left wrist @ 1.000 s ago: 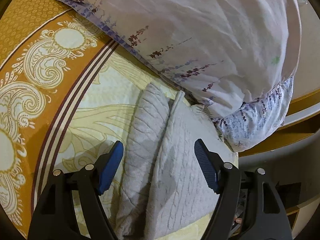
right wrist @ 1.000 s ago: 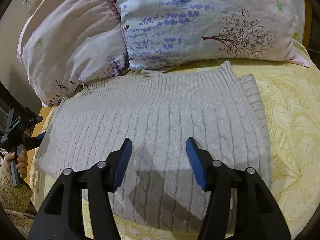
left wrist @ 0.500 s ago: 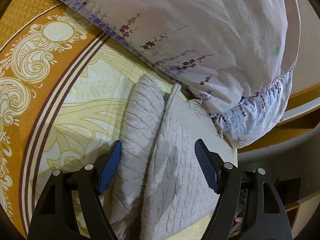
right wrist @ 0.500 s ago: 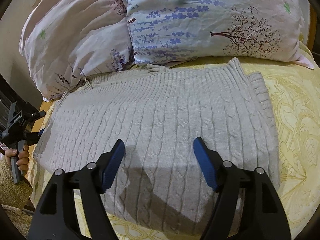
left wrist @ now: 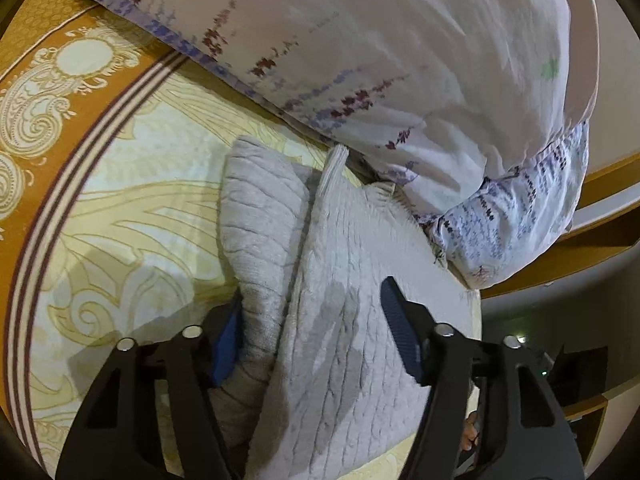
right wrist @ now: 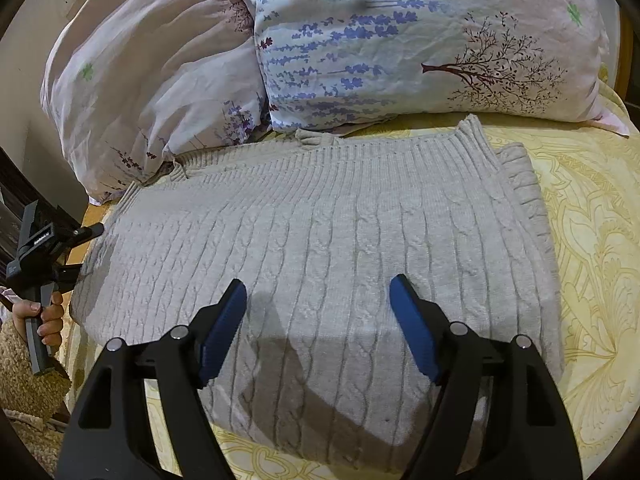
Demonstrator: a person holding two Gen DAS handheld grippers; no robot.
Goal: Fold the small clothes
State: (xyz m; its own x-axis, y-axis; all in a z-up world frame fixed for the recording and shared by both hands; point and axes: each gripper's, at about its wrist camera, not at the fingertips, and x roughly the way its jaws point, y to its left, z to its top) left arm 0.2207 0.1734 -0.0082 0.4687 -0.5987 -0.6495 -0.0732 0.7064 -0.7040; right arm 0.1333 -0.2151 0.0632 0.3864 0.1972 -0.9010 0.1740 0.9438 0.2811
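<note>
A pale grey cable-knit sweater (right wrist: pixel 320 256) lies folded into a flat rectangle on the bed, over a cream and ochre bedspread with scrollwork pattern (right wrist: pixel 592 248). Its ribbed hem runs along the far side, just beside two pillows at the head of the bed: a pinkish-white pillow with sparse purple sprigs (right wrist: pixel 152 80) on the left and a white pillow printed with lavender stalks and a dark bare tree (right wrist: pixel 420 40) on the right. A small bunch of knit pokes out at the hem near where the pillows meet. A folded layer shows as a stepped edge along the sweater's right side.

The right claw (right wrist: pixel 318 320) hovers over the near part of the sweater with its blue-padded fingers spread wide and nothing between them; its shadow falls on the knit below.

The left claw (left wrist: pixel 312 332) is at the sweater's left edge, close to the bed's side edge, also spread wide. In the left wrist view its left blue pad (left wrist: pixel 228 344) sits tucked behind a raised fold of the knit, while the right pad stands above the top layer; whether either pad presses the cloth cannot be told. In the right wrist view the person's hand (right wrist: pixel 40 316) grips that tool's handle at the bed's left edge.
</note>
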